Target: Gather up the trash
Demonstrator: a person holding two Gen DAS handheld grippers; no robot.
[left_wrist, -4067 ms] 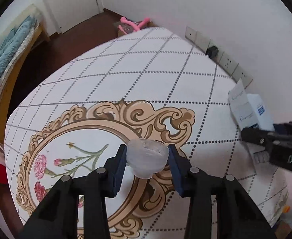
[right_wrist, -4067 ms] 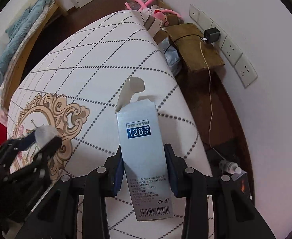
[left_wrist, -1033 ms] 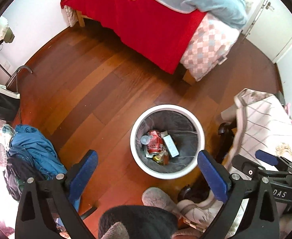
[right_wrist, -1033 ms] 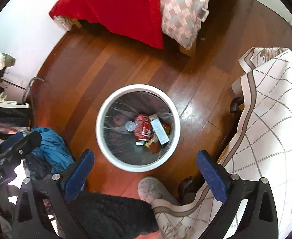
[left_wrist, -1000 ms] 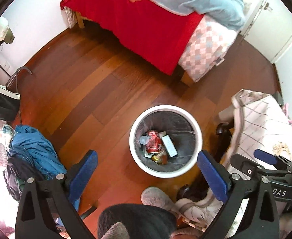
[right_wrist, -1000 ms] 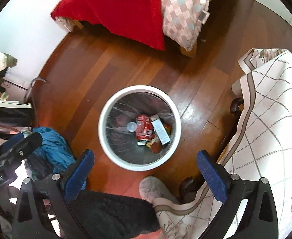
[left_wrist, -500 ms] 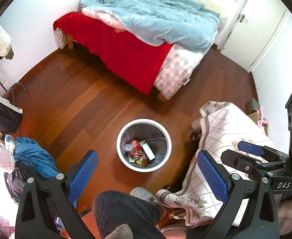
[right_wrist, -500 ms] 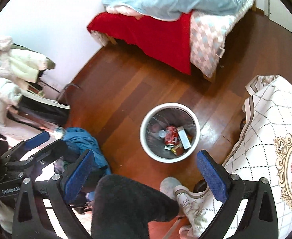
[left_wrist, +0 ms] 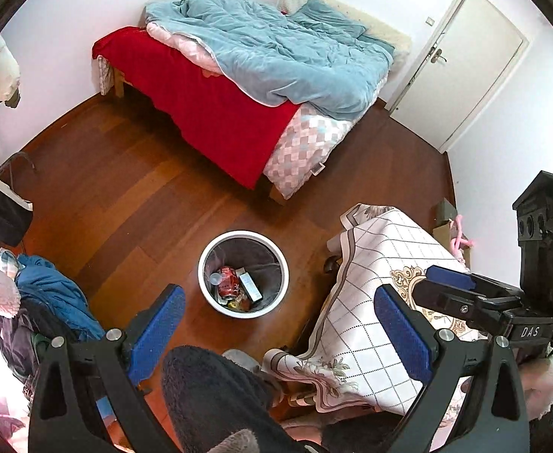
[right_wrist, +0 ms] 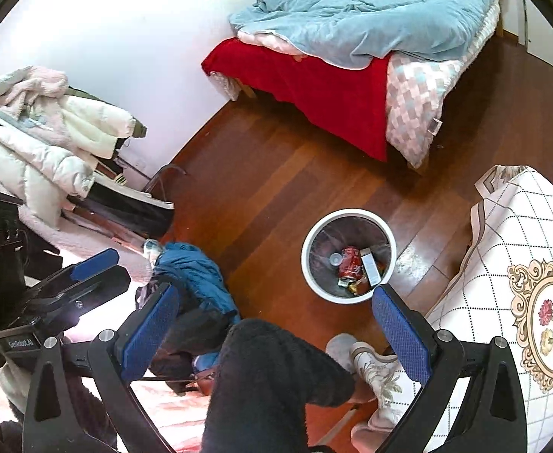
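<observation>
A white round trash bin stands on the wooden floor. Inside it lie a red can, a grey-white box and a clear plastic cup. My left gripper hangs high above the bin, open wide and empty. My right gripper is also open wide and empty, up over the floor left of the bin, where the can, box and cup show again. Each gripper appears in the other's view: the right gripper and the left gripper.
The table with a checked, flowered cloth stands right of the bin. A person's dark fleece leg and slipper are below. A blue jacket, piled coats, a red-and-blue bed and a door surround the floor.
Earlier the left gripper held the cup and the right held the box over the table; both now lie in the bin. Over the last second both grippers rose away from it.
</observation>
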